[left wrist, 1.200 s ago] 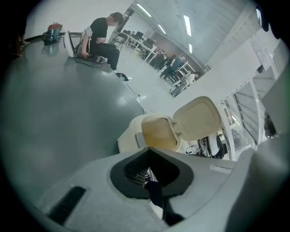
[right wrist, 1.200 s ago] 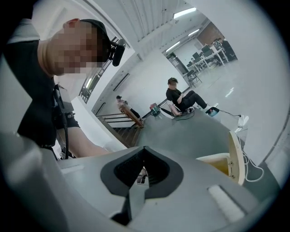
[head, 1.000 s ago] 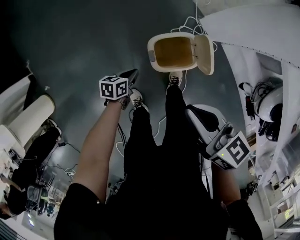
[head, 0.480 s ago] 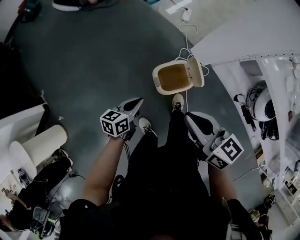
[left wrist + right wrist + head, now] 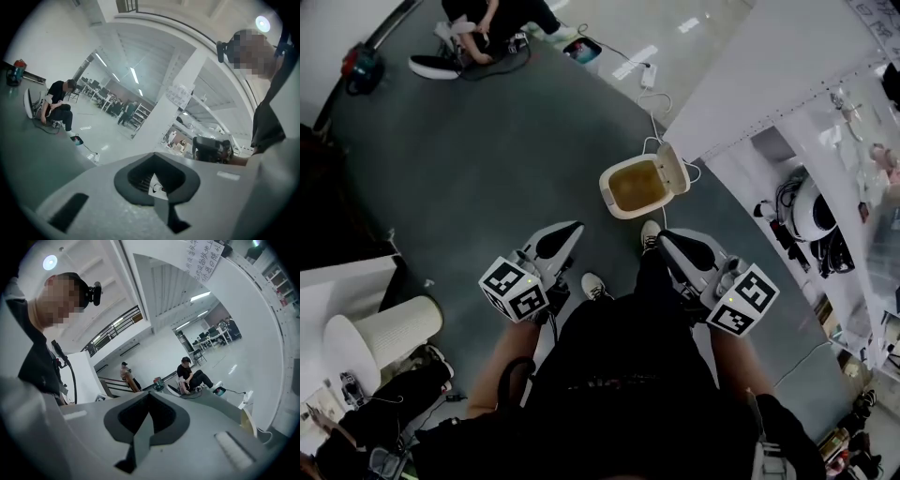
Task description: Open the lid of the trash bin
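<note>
Trash bin [image 5: 627,190], ahead of your left claw [image 5: 570,228] and right claw [image 5: 664,240], has its lid [image 5: 677,166] up. Both claws are together, empty; bumping the bin could drop it shut.

The trash bin [image 5: 628,187] sits on the floor [image 5: 487,159] just ahead of the person's front shoe [image 5: 651,234], with its lid [image 5: 675,169] swung out on the right side, next to the wall [image 5: 769,75]. The left gripper [image 5: 569,231] is in front of the bin and off to the left; the right gripper [image 5: 669,241] is right beside that shoe. A power strip [image 5: 647,77] lies behind the bin. A seated person [image 5: 487,19] is farther back. Far left there's a tub [image 5: 394,330], I think.
</note>
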### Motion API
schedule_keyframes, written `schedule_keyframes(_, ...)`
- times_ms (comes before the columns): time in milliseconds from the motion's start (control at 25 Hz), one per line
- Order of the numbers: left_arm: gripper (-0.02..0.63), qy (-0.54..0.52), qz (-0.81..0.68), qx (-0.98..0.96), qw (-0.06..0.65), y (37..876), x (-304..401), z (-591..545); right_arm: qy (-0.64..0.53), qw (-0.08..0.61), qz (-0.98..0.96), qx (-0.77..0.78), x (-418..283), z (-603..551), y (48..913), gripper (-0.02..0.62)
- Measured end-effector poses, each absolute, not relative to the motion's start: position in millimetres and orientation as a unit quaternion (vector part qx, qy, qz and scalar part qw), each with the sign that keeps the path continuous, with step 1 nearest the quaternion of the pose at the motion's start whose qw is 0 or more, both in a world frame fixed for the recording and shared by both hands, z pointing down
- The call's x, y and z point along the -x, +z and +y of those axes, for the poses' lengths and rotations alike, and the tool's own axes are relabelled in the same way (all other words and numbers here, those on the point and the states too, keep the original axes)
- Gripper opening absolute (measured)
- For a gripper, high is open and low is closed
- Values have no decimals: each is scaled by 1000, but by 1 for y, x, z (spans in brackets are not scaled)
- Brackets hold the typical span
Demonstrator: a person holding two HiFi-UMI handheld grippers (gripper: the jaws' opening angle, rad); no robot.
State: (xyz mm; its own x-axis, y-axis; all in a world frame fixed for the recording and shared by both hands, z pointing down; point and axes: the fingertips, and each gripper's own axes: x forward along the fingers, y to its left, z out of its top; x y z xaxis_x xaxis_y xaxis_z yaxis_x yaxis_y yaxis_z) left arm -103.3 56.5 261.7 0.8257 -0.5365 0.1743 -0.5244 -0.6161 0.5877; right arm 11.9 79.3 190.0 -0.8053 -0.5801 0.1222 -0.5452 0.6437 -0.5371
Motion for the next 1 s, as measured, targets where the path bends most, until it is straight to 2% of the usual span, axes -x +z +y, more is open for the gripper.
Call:
schedule_keyframes(600,3,-62,-229,-930,282,166,106,132,-235,42,935,263,43,154,143,8)
schedule_keyframes(1000,3,-78,-208,-940,259,146,108,177,-208,27,945,252,57,190,135,6)
